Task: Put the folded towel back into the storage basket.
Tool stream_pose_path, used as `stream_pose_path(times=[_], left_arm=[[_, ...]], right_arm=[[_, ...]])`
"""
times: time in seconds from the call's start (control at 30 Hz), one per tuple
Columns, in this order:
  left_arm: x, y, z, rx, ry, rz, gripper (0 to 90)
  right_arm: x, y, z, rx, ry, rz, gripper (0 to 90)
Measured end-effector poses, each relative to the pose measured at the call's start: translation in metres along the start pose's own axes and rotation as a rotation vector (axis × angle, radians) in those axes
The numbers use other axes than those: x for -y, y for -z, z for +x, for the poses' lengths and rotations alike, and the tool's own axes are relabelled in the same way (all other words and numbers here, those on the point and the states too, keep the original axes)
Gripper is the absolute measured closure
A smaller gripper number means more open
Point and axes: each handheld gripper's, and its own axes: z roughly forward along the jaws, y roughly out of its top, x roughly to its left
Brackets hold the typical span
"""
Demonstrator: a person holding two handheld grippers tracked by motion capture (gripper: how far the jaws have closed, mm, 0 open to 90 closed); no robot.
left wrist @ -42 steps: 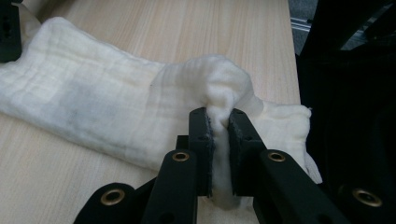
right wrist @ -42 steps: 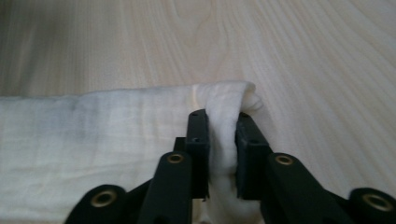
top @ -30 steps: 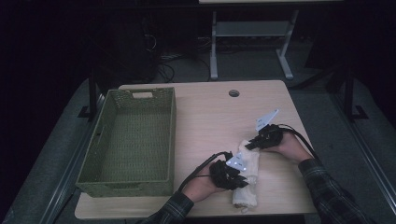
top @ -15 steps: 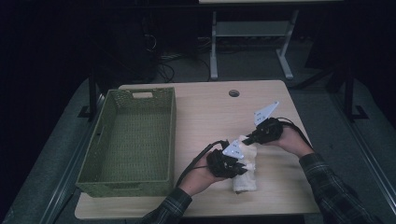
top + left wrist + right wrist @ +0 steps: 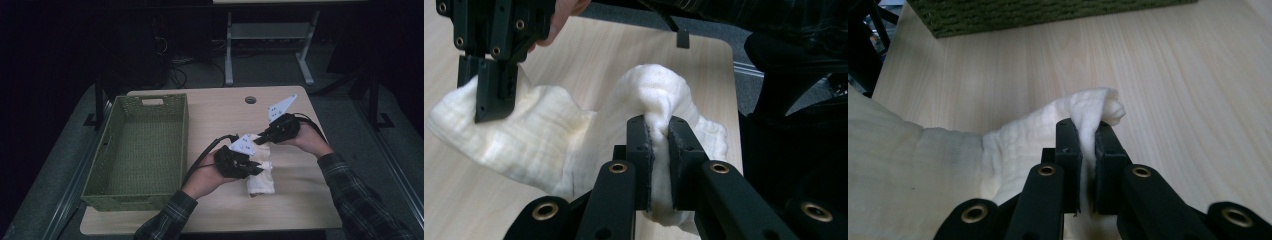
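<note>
Gripping, left gripper (image 5: 659, 137): jaws clamped on a fold of the cream cloth (image 5: 544, 135).
Right gripper (image 5: 1087, 137): jaws pinching another cloth edge.
Cloth: slung between both grippers, above the wooden table (image 5: 295, 200).
Basket (image 5: 107, 192): green, left of the hands.

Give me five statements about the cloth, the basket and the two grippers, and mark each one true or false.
1. The left gripper is shut on the white cloth. True.
2. The right gripper hangs open above the cloth. False: its jaws pinch a fold of the cloth.
3. The green basket already holds the cloth. False: nothing lies in the basket, and the cloth is beside it over the table.
4. The basket stands at the table's left side in the high view. True.
5. Each gripper holds a different part of the same cloth. True.
</note>
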Motion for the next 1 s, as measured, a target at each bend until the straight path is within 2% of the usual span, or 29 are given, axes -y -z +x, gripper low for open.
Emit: stream_pose_path(times=[0.17,0.37,0.43,0.5,0.6,0.8,1.0], left_arm=[[-0.012,0.020,0.005,-0.008,-0.033,0.000,81.5],[-0.020,0.045,0.013,-0.019,-0.037,-0.011,81.5],[-0.020,0.053,0.016,-0.031,-0.043,-0.006,81.5],[-0.020,0.063,0.019,-0.039,-0.044,-0.010,81.5],[-0.018,0.078,0.022,-0.045,-0.047,-0.020,81.5],[-0.007,0.106,0.030,-0.069,-0.051,-0.018,81.6],[0.011,0.131,0.036,-0.097,-0.025,-0.030,81.6]], right_arm=[[-0.019,0.005,-0.002,-0.003,-0.004,-0.006,84.1],[-0.042,0.007,-0.010,0.013,0.017,-0.027,84.1],[-0.050,0.007,-0.012,0.014,0.005,-0.035,84.1],[-0.058,0.006,-0.015,0.019,0.012,-0.039,84.1],[-0.073,0.005,-0.018,0.023,0.008,-0.043,84.1],[-0.103,-0.003,-0.022,0.033,0.040,-0.059,84.1],[-0.127,-0.017,-0.025,0.031,0.061,-0.064,84.1]])
